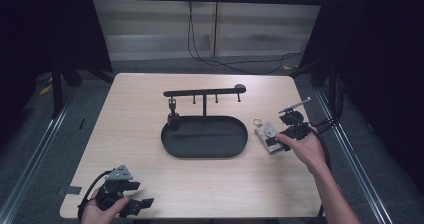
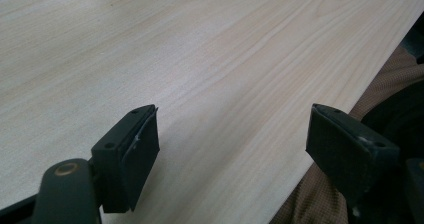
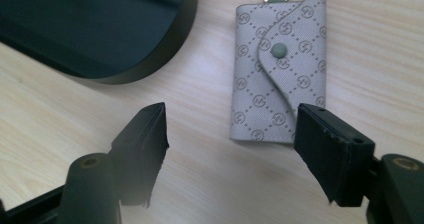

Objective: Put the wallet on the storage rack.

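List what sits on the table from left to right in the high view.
Left gripper → black oval tray with its hook stand → grey key pouch → right gripper.

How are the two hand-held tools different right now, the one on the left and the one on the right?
The left tool sits at the near edge of the table, far from the objects, while the right tool is at the grey key pouch beside the black tray. Between its jaws the left tool has bare wood; the right tool has the pouch's lower edge just ahead of its jaws. Both are held in a hand with jaws open, gripping nothing.
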{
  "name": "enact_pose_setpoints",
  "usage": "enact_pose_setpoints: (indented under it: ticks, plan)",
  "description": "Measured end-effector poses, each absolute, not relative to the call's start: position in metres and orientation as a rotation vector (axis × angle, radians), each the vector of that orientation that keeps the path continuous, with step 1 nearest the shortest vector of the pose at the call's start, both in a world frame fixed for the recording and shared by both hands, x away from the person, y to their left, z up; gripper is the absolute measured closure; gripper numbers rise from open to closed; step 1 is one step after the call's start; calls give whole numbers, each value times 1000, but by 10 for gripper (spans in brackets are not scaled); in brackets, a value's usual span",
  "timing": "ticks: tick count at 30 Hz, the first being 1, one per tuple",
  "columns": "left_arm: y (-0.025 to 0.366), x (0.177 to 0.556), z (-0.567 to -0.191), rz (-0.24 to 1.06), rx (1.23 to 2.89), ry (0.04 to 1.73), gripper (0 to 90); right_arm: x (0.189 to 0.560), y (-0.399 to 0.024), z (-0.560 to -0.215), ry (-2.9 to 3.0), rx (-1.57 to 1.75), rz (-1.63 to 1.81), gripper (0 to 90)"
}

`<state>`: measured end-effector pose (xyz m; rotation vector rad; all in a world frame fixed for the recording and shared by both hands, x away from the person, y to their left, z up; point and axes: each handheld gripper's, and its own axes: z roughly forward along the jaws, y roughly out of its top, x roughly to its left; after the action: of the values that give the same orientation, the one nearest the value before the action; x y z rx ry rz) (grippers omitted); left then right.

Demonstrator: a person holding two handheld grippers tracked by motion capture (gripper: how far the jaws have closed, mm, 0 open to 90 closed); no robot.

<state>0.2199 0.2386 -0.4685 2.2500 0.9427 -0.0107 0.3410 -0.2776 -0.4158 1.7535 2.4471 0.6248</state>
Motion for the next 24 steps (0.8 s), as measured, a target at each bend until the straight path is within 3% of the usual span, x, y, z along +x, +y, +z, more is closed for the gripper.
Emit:
enact_pose_setpoints:
  ticks: [13,24]
  plan:
    - [238,219,-468,-26,2266,920,210,382,-273,-423,2480,1743,398,274]
    - [238,218,-467,-32,2263,895,210,401,-265,-454,2537,1766,222,212]
